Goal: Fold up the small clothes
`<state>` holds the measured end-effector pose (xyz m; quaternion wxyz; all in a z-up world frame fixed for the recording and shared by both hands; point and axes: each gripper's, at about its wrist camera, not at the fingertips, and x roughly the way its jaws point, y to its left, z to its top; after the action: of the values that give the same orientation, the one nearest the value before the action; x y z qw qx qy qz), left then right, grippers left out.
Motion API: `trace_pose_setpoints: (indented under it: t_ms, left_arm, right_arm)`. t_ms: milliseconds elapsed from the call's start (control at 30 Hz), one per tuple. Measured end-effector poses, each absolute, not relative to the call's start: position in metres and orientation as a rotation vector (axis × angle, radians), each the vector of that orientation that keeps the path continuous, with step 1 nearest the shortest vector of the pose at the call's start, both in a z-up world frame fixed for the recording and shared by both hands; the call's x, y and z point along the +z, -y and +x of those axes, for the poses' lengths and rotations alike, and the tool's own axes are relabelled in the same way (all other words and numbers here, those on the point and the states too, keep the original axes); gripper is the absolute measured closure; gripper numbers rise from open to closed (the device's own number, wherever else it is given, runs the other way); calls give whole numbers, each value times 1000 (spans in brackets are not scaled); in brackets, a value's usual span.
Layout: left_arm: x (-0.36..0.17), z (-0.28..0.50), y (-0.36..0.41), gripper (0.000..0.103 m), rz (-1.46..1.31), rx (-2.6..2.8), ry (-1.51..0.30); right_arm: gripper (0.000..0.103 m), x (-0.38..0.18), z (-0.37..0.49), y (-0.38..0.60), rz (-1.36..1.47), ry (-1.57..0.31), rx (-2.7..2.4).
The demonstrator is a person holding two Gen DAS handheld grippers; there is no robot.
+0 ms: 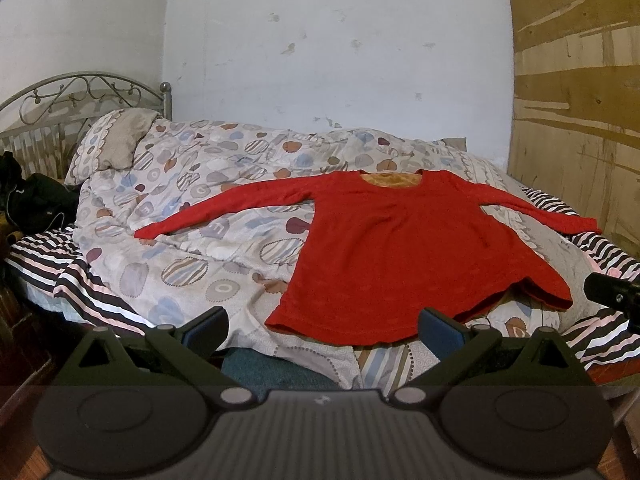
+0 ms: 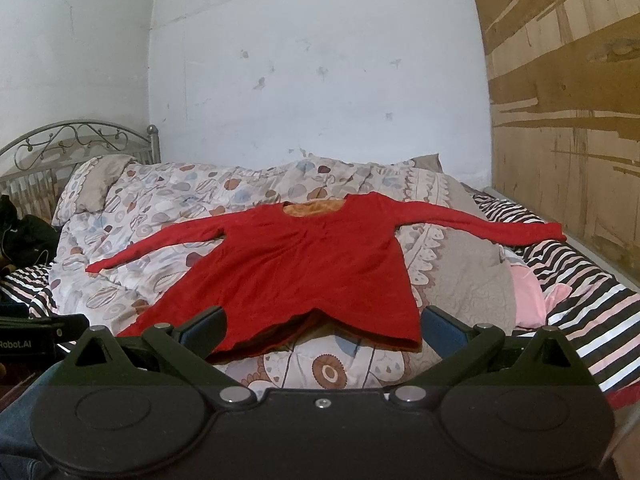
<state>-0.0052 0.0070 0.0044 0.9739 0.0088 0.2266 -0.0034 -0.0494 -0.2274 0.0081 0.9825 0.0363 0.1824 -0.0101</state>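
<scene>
- The red long-sleeved top (image 1: 384, 248) lies spread flat on the patterned quilt (image 1: 192, 216) of the bed, with both sleeves stretched out to the sides and the hem toward the cameras.
- The left gripper (image 1: 322, 330) hangs just before the hem, with its fingers wide apart and nothing between them.
- The right gripper (image 2: 322, 330) is also near the hem, its fingers wide and empty; the left finger pad (image 2: 204, 330) covers a part of the hem corner.
- The top looks light, thin and soft, so I judge it will sag and wrinkle when lifted, and it can slip on the quilt.
- Good places to take hold seem to be the two hem corners or a sleeve cuff (image 2: 554, 232), where the edge is free.
- At the hem in the right view the cloth lifts a little and shows its inner side (image 2: 316, 320).
- The quilt below is uneven, so a pinch may catch it together with the top.
- The back of the top is hidden, and the dark things (image 1: 32, 200) at the far left are hard to make out.
</scene>
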Motion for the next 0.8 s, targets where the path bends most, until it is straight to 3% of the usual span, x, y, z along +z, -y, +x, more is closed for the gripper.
trace_pose_setpoints:
  t_ms: [800]
  left_arm:
    - [-5,2,-4,0,56,27,-517]
  right_arm:
    - [0,11,-46,228,82,-387,-47]
